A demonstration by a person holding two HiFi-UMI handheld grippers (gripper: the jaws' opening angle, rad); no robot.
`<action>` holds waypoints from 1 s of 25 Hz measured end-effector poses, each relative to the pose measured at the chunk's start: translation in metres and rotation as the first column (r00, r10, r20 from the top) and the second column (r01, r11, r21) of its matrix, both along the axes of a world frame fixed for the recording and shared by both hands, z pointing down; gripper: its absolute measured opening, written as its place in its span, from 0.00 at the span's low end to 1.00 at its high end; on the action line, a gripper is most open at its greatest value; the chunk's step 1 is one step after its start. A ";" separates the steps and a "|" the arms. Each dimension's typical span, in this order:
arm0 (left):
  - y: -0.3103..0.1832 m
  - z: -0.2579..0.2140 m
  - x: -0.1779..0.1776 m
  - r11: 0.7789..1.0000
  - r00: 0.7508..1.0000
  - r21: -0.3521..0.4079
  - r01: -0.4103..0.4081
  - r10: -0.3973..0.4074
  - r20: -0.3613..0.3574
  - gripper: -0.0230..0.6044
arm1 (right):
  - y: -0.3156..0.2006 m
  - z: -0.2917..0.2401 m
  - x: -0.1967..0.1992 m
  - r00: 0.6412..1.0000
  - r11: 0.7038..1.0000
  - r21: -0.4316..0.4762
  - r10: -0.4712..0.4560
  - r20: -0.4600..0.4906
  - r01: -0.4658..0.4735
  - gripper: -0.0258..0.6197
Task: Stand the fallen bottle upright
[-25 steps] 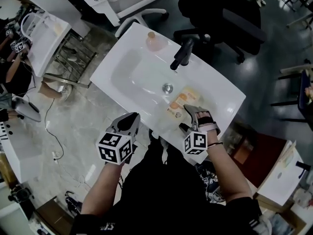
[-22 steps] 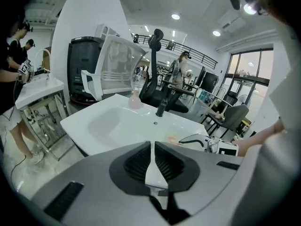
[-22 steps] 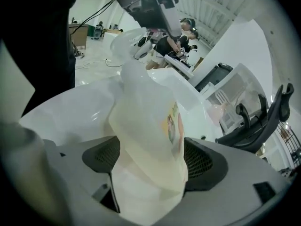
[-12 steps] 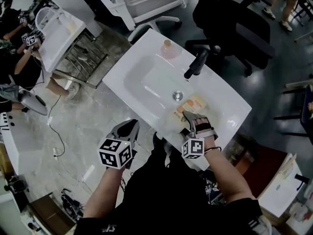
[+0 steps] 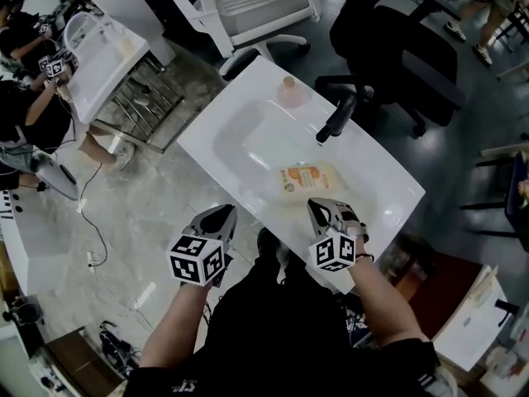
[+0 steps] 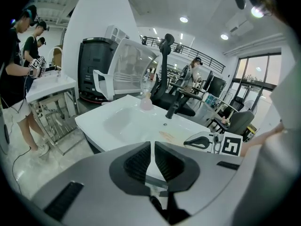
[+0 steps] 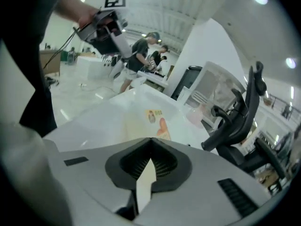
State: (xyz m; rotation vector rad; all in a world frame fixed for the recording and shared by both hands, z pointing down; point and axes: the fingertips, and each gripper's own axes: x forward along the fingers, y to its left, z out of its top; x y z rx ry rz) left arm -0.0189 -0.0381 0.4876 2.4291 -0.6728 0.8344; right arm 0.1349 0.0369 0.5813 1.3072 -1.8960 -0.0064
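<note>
A: Bottle [image 5: 307, 177] first: where does it lie?

B: On its side in the bowl of the sink [image 5: 207, 131], orange label up, between the tap [image 5: 337, 121] and the near rim. Nothing touches it.

A: Right claw [image 5: 319, 207]?

B: Over the near rim, near the bottle but apart from it. It's clenched: its own view shows the pads met at the tips with nothing between them. It points away from the person and slants down toward the bowl, with the bottle lying ahead of it.

A: And the hand behind it?

B: The right hand [image 5: 354, 226] sits beside the marker cube [image 5: 335, 252]. The forearm is bare and stretched forward from a black sleeve.

A: Left claw [image 5: 221, 213]?

B: It's off the sink's near edge, over the floor [image 5: 140, 213]. It is level with the right claw and well apart from the bottle. It's clenched too, with only a hairline slit between the pads and nothing in it. It slants forward and down like the other, and the left forearm reaches straight out in line with it.

A: Anything else on the sink?

B: A pink bottle [image 5: 290, 93], upright on the back rim, left of the tap as the head view shows it.
</note>
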 end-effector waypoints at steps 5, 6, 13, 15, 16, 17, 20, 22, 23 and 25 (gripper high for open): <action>0.002 0.003 0.010 1.000 1.000 -0.015 -0.021 0.021 -0.010 0.10 | 0.005 0.028 0.004 0.997 0.995 -0.092 -0.055 -0.062 0.049 0.37; 0.002 0.004 0.011 1.000 1.000 -0.014 -0.024 0.024 -0.010 0.10 | 0.005 0.029 0.006 0.998 0.995 -0.092 -0.038 -0.054 0.033 0.41; -0.012 0.011 -0.002 1.000 1.000 0.009 -0.021 0.021 0.014 0.10 | -0.035 0.025 0.008 0.999 0.996 -0.083 0.027 -0.039 -0.030 0.46; -0.018 0.015 -0.006 1.000 1.000 0.006 -0.025 0.025 0.013 0.10 | -0.049 0.034 0.007 0.998 0.991 -0.121 0.044 -0.049 -0.050 0.52; -0.022 0.017 -0.008 1.000 1.000 0.002 -0.026 0.026 0.008 0.10 | -0.057 0.037 0.006 0.997 0.988 -0.141 0.060 -0.055 -0.067 0.55; -0.026 0.018 -0.010 1.000 1.000 -0.002 -0.026 0.026 0.001 0.10 | -0.064 0.038 0.006 0.995 0.983 -0.160 0.078 -0.060 -0.087 0.57; -0.040 0.014 -0.016 0.999 0.999 0.002 -0.034 0.034 -0.022 0.10 | -0.081 0.040 0.007 0.989 0.970 -0.197 0.130 -0.071 -0.142 0.61; -0.050 0.010 -0.021 0.999 0.998 0.018 -0.048 0.048 -0.034 0.10 | -0.091 0.040 0.006 0.986 0.964 -0.211 0.148 -0.078 -0.161 0.61; -0.054 0.007 -0.023 0.998 0.998 0.025 -0.055 0.056 -0.039 0.10 | -0.097 0.038 0.004 0.985 0.963 -0.214 0.152 -0.083 -0.166 0.61; -0.063 0.005 -0.029 0.997 0.996 0.038 -0.068 0.070 -0.050 0.10 | -0.112 0.032 -0.001 0.983 0.962 -0.208 0.164 -0.079 -0.177 0.61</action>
